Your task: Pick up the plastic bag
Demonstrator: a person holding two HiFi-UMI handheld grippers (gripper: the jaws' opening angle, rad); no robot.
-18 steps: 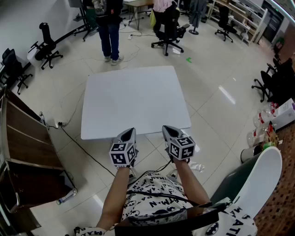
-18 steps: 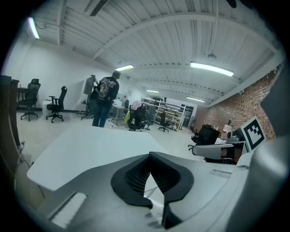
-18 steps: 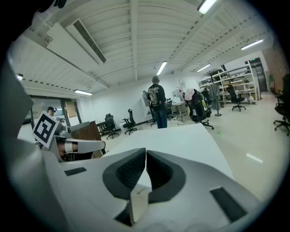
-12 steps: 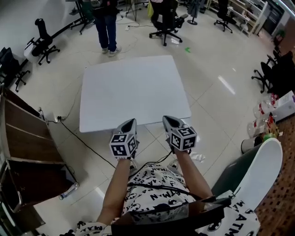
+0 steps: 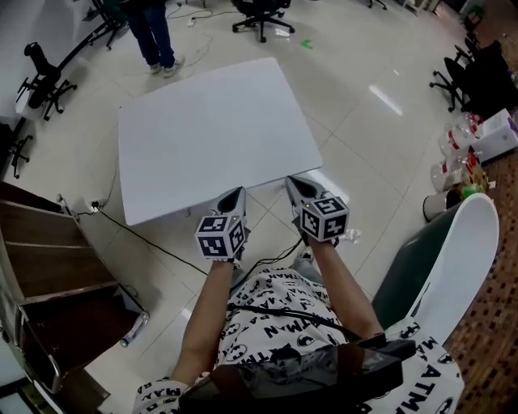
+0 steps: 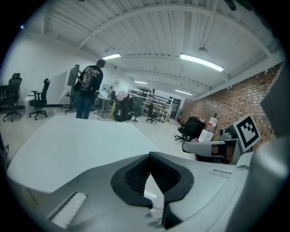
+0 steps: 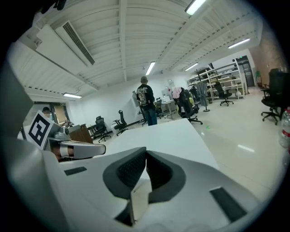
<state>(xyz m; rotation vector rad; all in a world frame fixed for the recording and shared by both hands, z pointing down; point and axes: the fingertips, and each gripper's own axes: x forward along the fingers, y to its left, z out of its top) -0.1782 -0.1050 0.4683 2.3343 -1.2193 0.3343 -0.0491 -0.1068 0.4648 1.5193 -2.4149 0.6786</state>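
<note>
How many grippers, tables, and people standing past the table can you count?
grippers: 2, left gripper and right gripper
table: 1
person past the table: 1
total: 4

- A white table (image 5: 210,129) stands on a pale, glossy tiled floor (image 5: 364,121).
- Black office chairs (image 5: 259,12) sit beyond it, and another chair (image 5: 36,73) is at the left. A person (image 5: 154,32) stands near the table's far corner.
- A brown wooden cabinet (image 5: 40,267) is at the left, with a black cable (image 5: 154,247) running across the floor beside it.
- The white ribbed ceiling (image 6: 149,27) carries tube lights (image 6: 201,62). There is a brick wall (image 6: 244,99) on one side and shelving racks (image 7: 217,79) far off.
</note>
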